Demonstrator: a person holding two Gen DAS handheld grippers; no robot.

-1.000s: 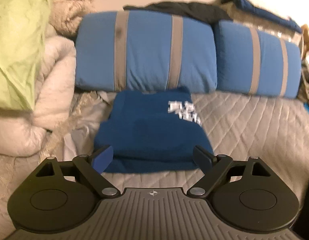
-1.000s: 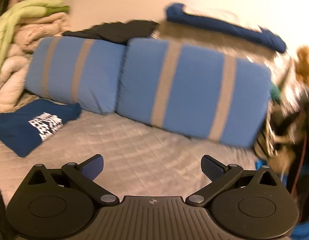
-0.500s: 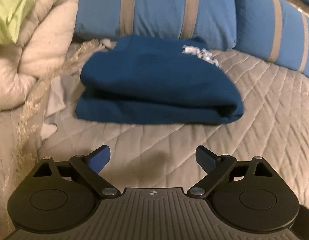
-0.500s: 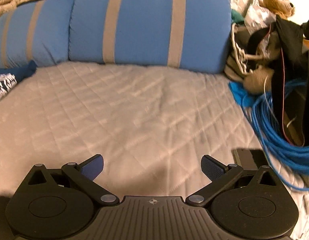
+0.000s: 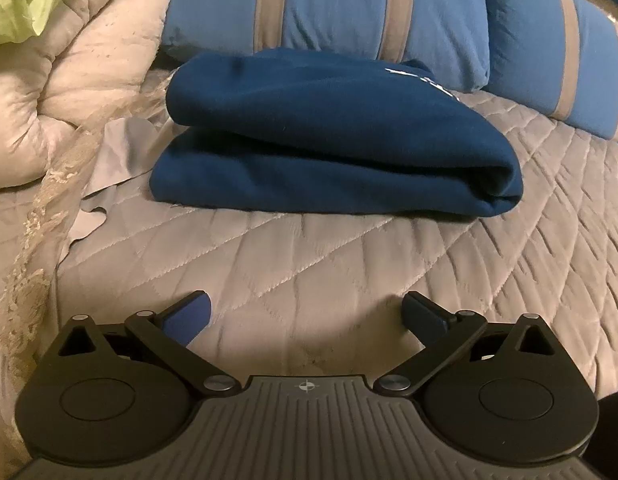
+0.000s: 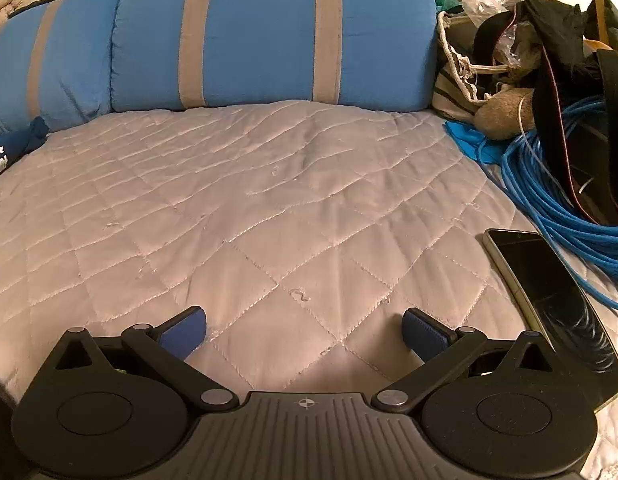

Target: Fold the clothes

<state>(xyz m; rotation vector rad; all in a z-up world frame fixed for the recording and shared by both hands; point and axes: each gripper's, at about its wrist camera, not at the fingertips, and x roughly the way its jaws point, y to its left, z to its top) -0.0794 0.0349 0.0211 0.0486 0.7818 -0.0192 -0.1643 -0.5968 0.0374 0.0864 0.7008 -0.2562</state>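
Sweatshirt, navy, lies folded in a thick stack on the quilt, its far edge up against the striped pillows. White comforter bulges left of the sweatshirt. Left tongs hang low over bare quilt, just short of the sweatshirt, jaws having just been spreading, released with nothing between them. Right tongs sit well right of the sweatshirt, also released and empty. Beyond them to the right, a phone lies beside a blue cable.
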